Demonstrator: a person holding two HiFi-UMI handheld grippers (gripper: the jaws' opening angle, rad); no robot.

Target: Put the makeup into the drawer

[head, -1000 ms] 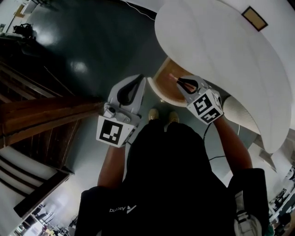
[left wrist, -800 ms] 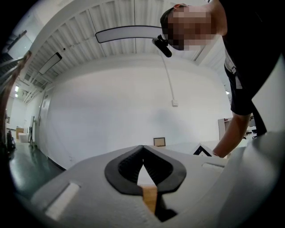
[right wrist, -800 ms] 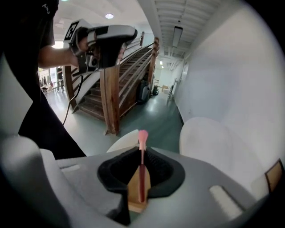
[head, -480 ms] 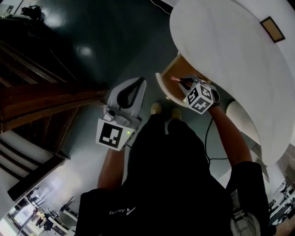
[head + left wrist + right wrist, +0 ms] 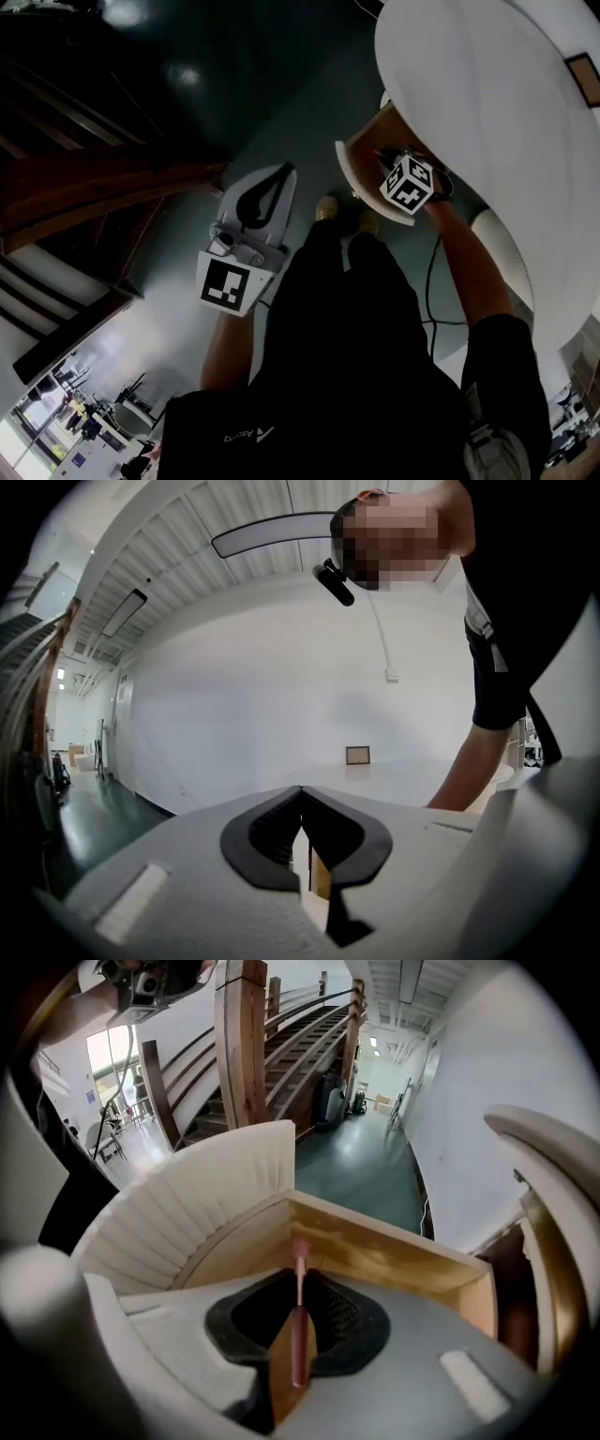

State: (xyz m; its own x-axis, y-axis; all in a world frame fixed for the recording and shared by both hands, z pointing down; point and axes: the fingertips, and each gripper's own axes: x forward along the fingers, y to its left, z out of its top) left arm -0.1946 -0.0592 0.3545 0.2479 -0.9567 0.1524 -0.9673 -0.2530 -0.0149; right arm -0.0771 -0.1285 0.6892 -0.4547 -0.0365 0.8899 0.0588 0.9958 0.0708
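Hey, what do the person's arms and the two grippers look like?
The left gripper and right gripper are pale grey moulded shells with black-lined tongs. Each carries a white cube with black square markers. The person wears a black short-sleeved top; a thin dark cable trails along the right arm.

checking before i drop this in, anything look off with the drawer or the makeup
Nothing stands out. The right gripper holds the pink makeup stick straight between its jaws at the open drawer, whose wooden walls look intact.
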